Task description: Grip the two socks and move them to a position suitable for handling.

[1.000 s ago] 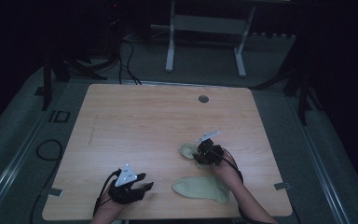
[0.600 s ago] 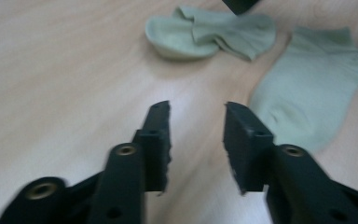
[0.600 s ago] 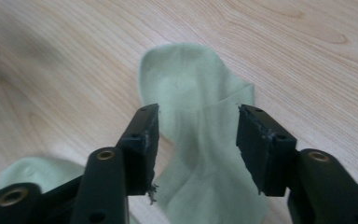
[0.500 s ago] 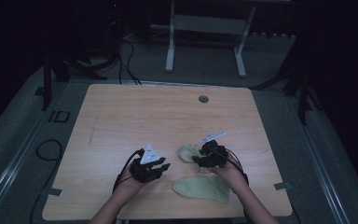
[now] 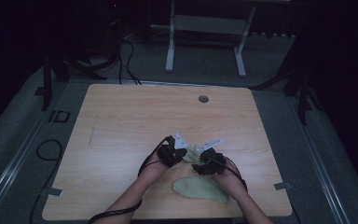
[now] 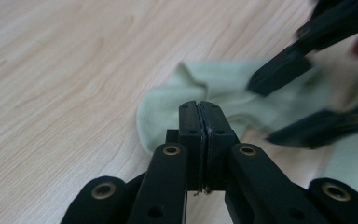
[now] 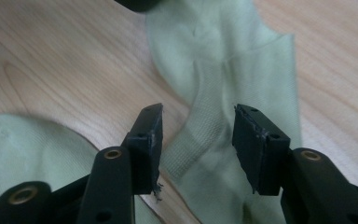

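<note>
On the wooden bench [image 5: 121,140] two pale green socks lie toward its near right part. The smaller, crumpled sock [image 5: 192,154] sits between the two hands, and the flat sock [image 5: 200,189] lies closer to the near edge, just beside the right forearm. The left tool [image 5: 179,151] meets the crumpled sock from its left side; in the left gripper view its jaws are pressed together [image 6: 199,135], with the sock's folded edge [image 6: 168,107] lying just beyond their tips, and I cannot tell whether any fabric is pinched between them. They have just been closing. The right tool [image 5: 201,161] comes at the same sock from the right. In the right gripper view its jaws stand partly apart [image 7: 198,135] over a ribbed stretch of the crumpled sock [image 7: 214,70], the pads not pressing on the cloth; they have just been opening. The flat sock [image 7: 23,154] shows at the lower left of that view. A round grommet [image 5: 203,99] sits near the far edge of the bench.
</note>
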### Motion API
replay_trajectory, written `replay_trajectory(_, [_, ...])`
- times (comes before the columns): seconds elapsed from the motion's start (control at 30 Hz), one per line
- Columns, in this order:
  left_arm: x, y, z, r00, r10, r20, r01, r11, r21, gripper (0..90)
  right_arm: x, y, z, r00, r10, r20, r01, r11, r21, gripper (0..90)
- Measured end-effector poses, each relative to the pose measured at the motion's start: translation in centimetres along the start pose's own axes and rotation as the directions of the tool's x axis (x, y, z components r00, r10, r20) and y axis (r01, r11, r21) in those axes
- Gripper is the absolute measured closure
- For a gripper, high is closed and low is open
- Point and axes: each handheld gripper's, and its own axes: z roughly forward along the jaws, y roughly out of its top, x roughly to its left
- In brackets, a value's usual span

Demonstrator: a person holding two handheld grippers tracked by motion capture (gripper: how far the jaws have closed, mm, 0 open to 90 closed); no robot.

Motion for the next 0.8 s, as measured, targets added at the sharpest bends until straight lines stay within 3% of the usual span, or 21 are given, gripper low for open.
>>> replay_trajectory(0.17, [0.3, -0.6, 1.4, 0.9997, 0.012, -0.02, -0.011, 0.9972, 0.074, 87.7, 0.4, -0.1, 0.0, 0.9992, -0.025, 0.03, 0.025, 1.0, 0.005, 56.9])
replay_trajectory(0.23, [0.3, -0.7, 1.5, 0.9995, -0.014, -0.029, 0.016, 0.9975, 0.068, 87.7, 0.5, -0.2, -0.1, 0.997, -0.049, 0.059, 0.049, 0.999, -0.001, 68.2])
replay_trajectory(0.27, [0.3, -0.7, 1.5, 0.9995, -0.014, -0.029, 0.016, 0.9975, 0.068, 87.7, 0.5, -0.2, -0.1, 0.997, -0.049, 0.059, 0.049, 0.999, -0.001, 68.2])
replay_trajectory(0.3, [0.3, -0.7, 1.6, 0.9994, -0.013, -0.031, 0.015, 0.9976, 0.068, 87.8, 0.6, -0.2, -0.1, 0.9969, -0.051, 0.061, 0.051, 0.999, -0.002, 79.1])
replay_trajectory(0.33, [0.2, -0.7, 1.6, 0.9994, -0.008, -0.034, 0.011, 0.9978, 0.066, 87.8, 0.6, -0.2, -0.1, 0.9969, -0.051, 0.061, 0.051, 0.999, -0.002, 79.1])
replay_trajectory(0.53, [0.3, -1.0, 1.6, 0.9994, 0.007, -0.034, -0.005, 0.9988, 0.049, 89.0, -0.1, -0.1, -1.3, 0.9998, 0.014, -0.015, -0.015, 0.999, -0.033, 83.2])
replay_trajectory(0.6, [0.3, -1.1, 1.6, 0.9993, 0.008, -0.037, -0.006, 0.9991, 0.041, 89.0, -0.4, 0.0, -1.7, 0.9995, 0.025, -0.02, -0.026, 0.999, -0.045, 83.2])
replay_trajectory(0.7, [0.4, -1.1, 1.7, 0.9994, 0.002, -0.034, -0.001, 0.9994, 0.036, 89.0, -2.0, 0.1, -3.4, 0.9985, 0.05, 0.024, -0.048, 0.996, -0.076, 83.1])
replay_trajectory(0.8, [0.7, -1.2, 1.7, 0.9999, -0.01, -0.012, 0.01, 0.9995, 0.03, 89.0, -3.1, 0.0, -4.1, 0.9963, 0.08, 0.031, -0.077, 0.993, -0.09, 83.1])
